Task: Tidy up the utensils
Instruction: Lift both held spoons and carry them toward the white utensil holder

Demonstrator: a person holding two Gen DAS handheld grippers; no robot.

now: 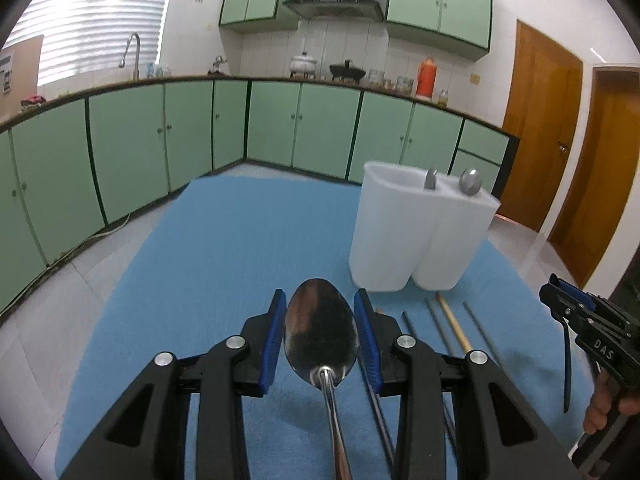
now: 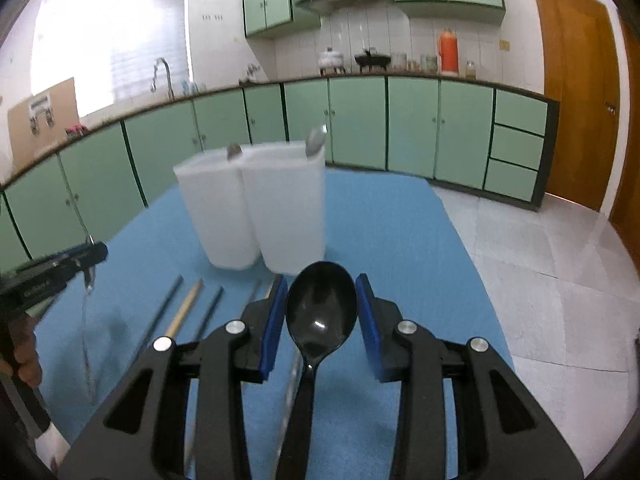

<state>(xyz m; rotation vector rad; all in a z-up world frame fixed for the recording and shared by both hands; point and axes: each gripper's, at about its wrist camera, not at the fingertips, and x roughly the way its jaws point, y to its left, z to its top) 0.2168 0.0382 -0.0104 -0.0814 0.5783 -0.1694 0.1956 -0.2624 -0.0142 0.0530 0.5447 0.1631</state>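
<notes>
Blue matting (image 1: 224,240) covers the counter. Nearest, the left gripper (image 1: 320,334) holds a steel spoon (image 1: 320,330) between its fingers, bowl forward; the right gripper (image 2: 322,318) likewise holds a black plastic spoon (image 2: 321,306). Chopsticks (image 1: 454,326) lie beyond. Farther stands a white two-compartment utensil holder (image 1: 404,232) with two spoon ends poking out.

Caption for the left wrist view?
Left gripper holding a metal spoon above the blue mat, white utensil holder ahead.
</notes>
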